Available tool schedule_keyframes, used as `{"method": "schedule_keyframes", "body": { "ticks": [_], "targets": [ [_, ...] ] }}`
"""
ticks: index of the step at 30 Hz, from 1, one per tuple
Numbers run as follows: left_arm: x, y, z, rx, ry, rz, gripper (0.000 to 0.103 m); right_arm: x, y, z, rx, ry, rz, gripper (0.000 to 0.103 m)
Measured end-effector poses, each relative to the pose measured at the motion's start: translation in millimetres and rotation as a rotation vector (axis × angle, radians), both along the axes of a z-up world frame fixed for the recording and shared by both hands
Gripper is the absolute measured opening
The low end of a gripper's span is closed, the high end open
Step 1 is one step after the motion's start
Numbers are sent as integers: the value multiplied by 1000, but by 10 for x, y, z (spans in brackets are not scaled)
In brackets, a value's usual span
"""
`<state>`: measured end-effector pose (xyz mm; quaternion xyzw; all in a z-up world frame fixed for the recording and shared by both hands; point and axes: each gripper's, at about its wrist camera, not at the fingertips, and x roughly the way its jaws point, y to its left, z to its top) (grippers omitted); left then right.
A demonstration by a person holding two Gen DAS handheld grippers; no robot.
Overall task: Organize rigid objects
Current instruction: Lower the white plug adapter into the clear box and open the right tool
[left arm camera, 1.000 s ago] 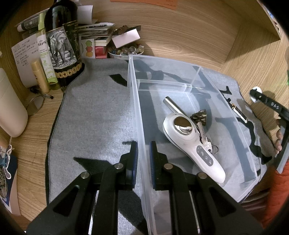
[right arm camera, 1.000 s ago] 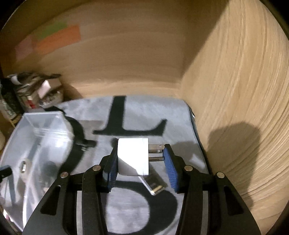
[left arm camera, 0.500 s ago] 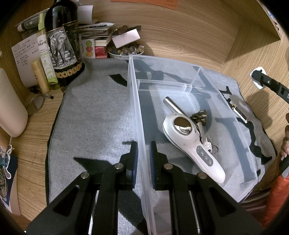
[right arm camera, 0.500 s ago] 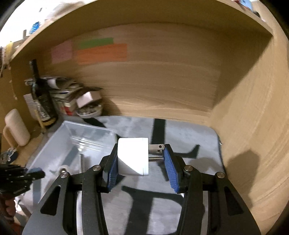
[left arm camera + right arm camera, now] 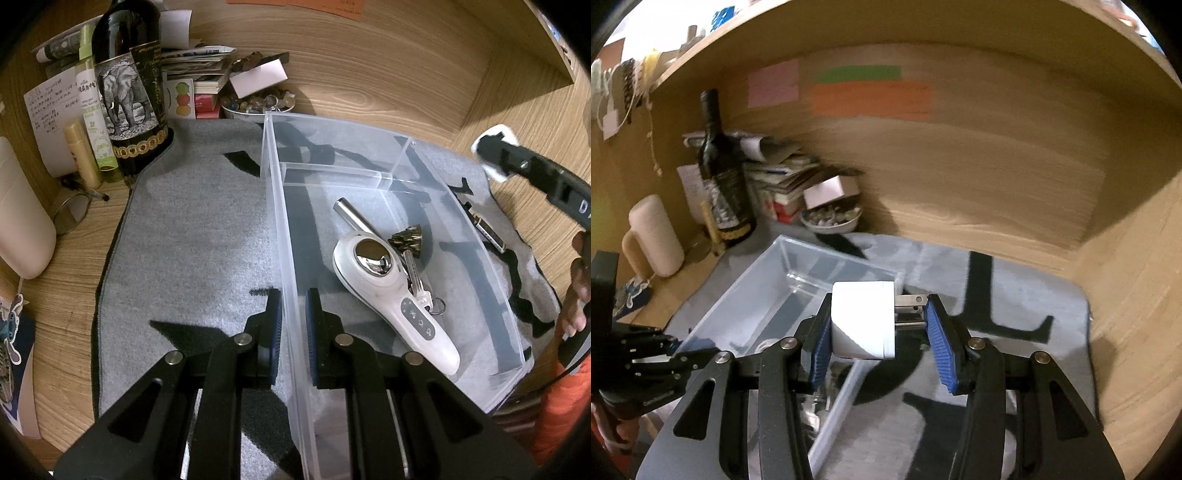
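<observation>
A: Where is the white plastic plug adapter with two metal prongs [image 5: 862,319]?

B: In the right claw [image 5: 875,334], clamped across its length: one blue ribbed pad on the white body, the other on the prong tips. It hangs above the right edge of the clear plastic storage bin [image 5: 275,206], not yet inside.

A: Why that grip?

B: My guess is that pinching end to end stops it from spinning, and letting go would drop it straight down.

A: And the left claw [image 5: 293,321]?

B: Pressed together on the bin's near left wall, one pad outside and one inside. I'd say it pins the light bin so it can't slide on the grey felt mat [image 5: 192,251].

A: What is already in the bin?

B: A white handheld device with a chrome head [image 5: 391,291], a silver metal cylinder [image 5: 354,218], and keys with a bronze bell charm [image 5: 415,258].

A: Anything left outside?

B: A slim dark stick-shaped object [image 5: 487,230] lies on the mat just right of the bin. A dark wine bottle with an elephant label [image 5: 129,92] stands far left on the wooden surface [image 5: 369,74].
</observation>
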<state>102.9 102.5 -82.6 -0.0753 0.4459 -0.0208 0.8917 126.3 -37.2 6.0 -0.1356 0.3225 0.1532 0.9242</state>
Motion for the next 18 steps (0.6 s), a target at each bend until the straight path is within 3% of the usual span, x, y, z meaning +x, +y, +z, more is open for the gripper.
{"method": "schedule_keyframes", "body": {
  "ticks": [18],
  "targets": [
    [-3, -8, 3, -2, 0, -2, 11, 117, 328, -437, -94, 126, 74, 44]
  ]
}}
